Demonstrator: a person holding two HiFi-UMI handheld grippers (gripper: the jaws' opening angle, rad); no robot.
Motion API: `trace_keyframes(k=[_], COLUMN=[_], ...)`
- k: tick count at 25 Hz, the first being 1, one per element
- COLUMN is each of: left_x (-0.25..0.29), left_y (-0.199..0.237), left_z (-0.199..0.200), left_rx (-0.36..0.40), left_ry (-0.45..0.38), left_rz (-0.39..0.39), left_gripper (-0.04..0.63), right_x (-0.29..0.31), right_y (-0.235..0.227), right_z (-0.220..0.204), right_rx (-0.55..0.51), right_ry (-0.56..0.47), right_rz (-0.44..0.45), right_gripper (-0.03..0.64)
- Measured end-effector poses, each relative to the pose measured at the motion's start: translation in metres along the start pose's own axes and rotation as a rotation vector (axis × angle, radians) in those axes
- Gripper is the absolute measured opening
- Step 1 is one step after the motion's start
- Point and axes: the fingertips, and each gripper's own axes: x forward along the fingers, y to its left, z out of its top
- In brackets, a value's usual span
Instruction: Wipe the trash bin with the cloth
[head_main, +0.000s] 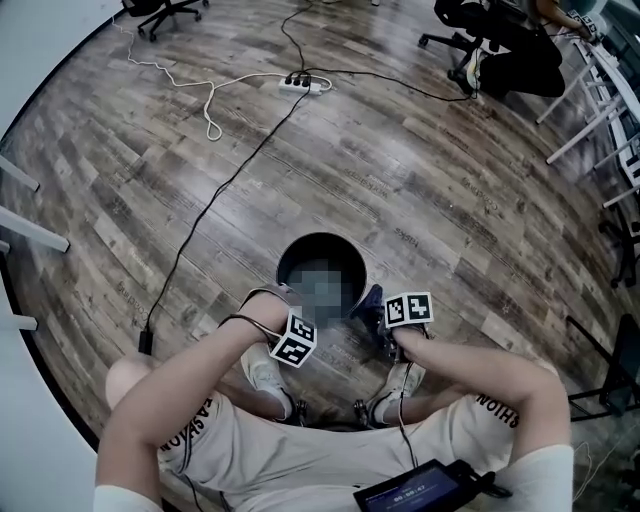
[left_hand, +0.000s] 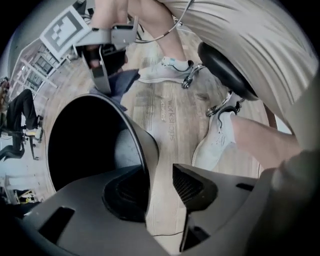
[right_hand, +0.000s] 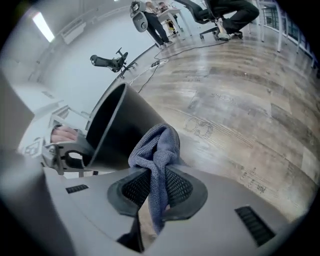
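Observation:
The black trash bin (head_main: 300, 246) stands on the wooden floor between the person's feet. My left gripper (left_hand: 159, 187) points straight down at the bin's near-left rim (left_hand: 142, 145). Its jaws stand open astride the rim, one pad inside the bin and one outside, with a gap beside the outer pad. My right gripper (right_hand: 152, 192) is shut on a blue-grey cloth (right_hand: 157, 150), which bunches above the pads right beside the bin's outer wall (right_hand: 120, 130). In the head view the cloth (head_main: 368, 300) shows at the bin's right side.
White sneakers (left_hand: 167, 70) and a stool's base (left_hand: 225, 70) sit close behind the bin. A black cable (head_main: 215, 200) runs to a power strip (head_main: 300, 85) farther out. Office chairs (head_main: 490, 40) and desk legs (head_main: 600, 110) stand at the far right. A tablet (head_main: 420, 490) rests on the lap.

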Motion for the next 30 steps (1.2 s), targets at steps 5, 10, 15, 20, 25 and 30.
trace_keyframes(k=[5, 10, 15, 20, 25, 30], left_x=[0.003, 0.002, 0.001, 0.001, 0.001, 0.001], left_y=[0.011, 0.014, 0.014, 0.017, 0.02, 0.024], left_z=[-0.006, -0.004, 0.008, 0.024, 0.026, 0.032], left_rx=[0.033, -0.009, -0.059, -0.108, -0.16, -0.21], left_ry=[0.042, 0.051, 0.036, 0.028, 0.006, 0.003], left_rz=[0.1, 0.086, 0.079, 0.078, 0.054, 0.05], left_gripper=[0.115, 0.044, 0.043, 0.031, 0.028, 0.026], right_x=[-0.046, -0.055, -0.037, -0.01, 0.029, 0.077], right_y=[0.041, 0.074, 0.075, 0.052, 0.029, -0.004], right_z=[-0.01, -0.02, -0.019, -0.009, -0.007, -0.016], right_rx=[0.062, 0.054, -0.003, -0.011, -0.095, -0.078], right_ry=[-0.024, -0.036, -0.031, -0.022, -0.009, 0.021], right_rz=[0.098, 0.158, 0.15, 0.117, 0.095, 0.067], right_gripper=[0.061, 0.061, 0.061, 0.061, 0.061, 0.06])
